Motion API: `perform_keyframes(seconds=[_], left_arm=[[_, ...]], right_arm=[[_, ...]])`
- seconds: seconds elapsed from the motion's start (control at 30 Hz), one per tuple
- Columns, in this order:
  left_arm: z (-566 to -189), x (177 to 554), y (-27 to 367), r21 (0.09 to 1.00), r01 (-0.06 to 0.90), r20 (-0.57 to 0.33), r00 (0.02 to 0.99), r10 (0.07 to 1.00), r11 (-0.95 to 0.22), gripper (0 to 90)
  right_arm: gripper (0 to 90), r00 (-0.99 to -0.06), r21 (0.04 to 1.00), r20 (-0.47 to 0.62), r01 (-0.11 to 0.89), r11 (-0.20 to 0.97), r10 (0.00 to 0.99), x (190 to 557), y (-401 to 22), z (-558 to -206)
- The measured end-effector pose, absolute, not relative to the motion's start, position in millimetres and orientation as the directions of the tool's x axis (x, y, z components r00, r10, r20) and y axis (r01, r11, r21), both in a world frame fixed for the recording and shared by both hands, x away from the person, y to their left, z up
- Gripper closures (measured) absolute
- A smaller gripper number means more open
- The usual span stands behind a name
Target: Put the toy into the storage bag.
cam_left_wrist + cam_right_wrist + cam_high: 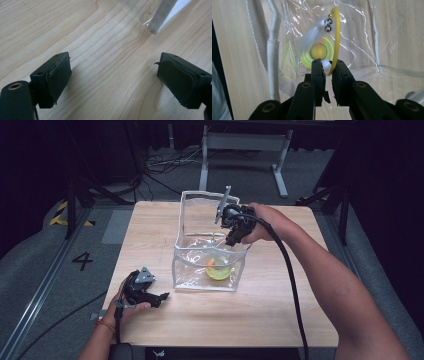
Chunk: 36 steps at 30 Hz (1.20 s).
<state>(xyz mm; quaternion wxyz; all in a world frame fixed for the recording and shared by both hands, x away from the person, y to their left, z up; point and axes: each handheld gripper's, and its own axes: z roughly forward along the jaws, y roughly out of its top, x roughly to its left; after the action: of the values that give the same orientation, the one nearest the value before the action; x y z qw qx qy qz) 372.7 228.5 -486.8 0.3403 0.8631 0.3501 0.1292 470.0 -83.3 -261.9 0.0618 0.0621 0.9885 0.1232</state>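
Observation:
A clear plastic bag [192,270] with white trim stands open on the wooden table [275,305]. Inside on its bottom lies a yellow disc toy [218,269] with an orange spot. In the right gripper view the disc [318,51] carries a curved yellow wire [337,37] with a white feather [309,37] and a small bell [327,28]. My right gripper [232,240] points down into the bag's mouth. Its jaws [328,62] stand a narrow gap apart, with the wire's lower end between them and not pinched. My left gripper [162,296] rests open at the front left, nothing between its jaws [112,72].
The bag's white-trimmed corner [160,17] lies just ahead of the left gripper. The bag's seam and strap [273,50] run along the left of the right gripper view. A cable [292,285] trails from the right gripper across the table. Bare wood surrounds the bag.

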Motion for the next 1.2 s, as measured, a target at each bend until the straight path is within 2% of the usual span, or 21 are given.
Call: perform_keyframes(seconds=[0.37,0.97,1.2], left_arm=[[-487,373,229,0.677,0.515,-0.012,0.722,0.692,-0.525,12.4],[-487,373,229,0.678,0.512,-0.008,0.722,0.692,-0.527,12.4],[-487,373,229,0.678,0.512,-0.008,0.722,0.692,-0.527,12.4]], right_arm=[[64.1,-0.974,0.346,-0.142,0.116,0.931,0.174,464,-96,-248],[51.4,-0.95,0.447,-0.227,0.092,0.89,0.213,449,-121,-215],[48.6,-0.938,0.455,-0.235,0.125,0.881,0.255,447,-133,-211]])
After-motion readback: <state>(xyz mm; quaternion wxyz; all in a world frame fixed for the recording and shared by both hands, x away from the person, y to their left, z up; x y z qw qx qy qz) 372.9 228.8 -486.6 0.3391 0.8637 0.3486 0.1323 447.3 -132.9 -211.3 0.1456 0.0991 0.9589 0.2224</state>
